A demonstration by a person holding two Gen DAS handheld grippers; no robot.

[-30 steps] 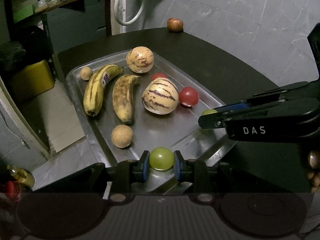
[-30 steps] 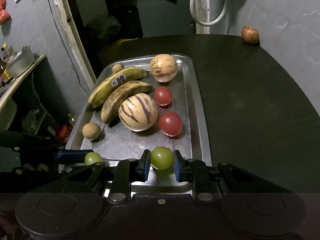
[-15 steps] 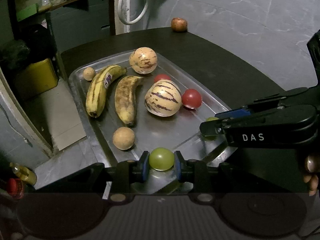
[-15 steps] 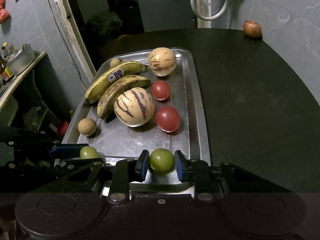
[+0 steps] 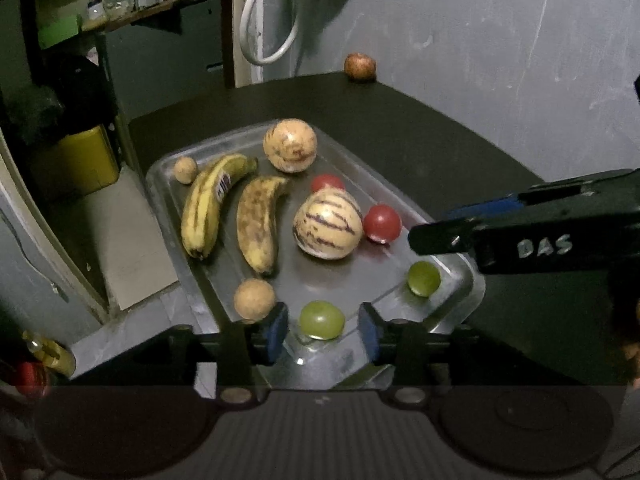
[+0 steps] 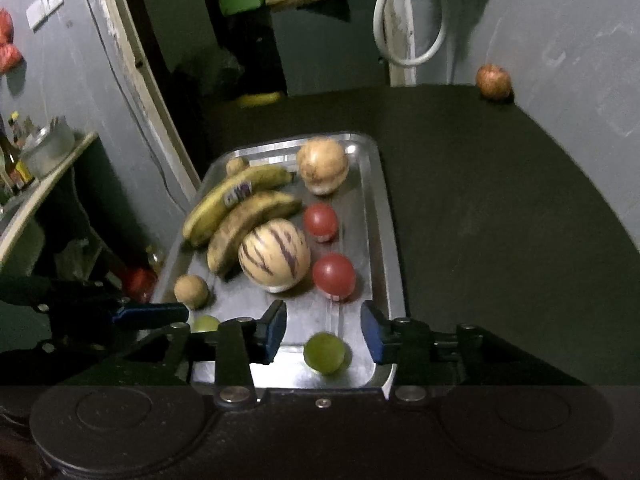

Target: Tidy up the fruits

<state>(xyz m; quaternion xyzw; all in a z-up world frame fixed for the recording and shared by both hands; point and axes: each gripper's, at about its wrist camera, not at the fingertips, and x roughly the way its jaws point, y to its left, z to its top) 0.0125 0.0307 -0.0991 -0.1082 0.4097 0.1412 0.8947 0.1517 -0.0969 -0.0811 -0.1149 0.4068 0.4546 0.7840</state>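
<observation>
Both grippers' jaws just opened: left gripper (image 5: 322, 332) spread around one green grape (image 5: 321, 319), right gripper (image 6: 324, 334) spread around another (image 6: 324, 352), both on the tray (image 5: 460, 280).

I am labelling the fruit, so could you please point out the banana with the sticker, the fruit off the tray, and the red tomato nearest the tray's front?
Stickered banana (image 5: 208, 204), left wrist view, mid-body.
Fruit off the tray (image 6: 493, 81), right wrist view, centre.
Near red tomato (image 6: 334, 275), right wrist view, centre.
</observation>
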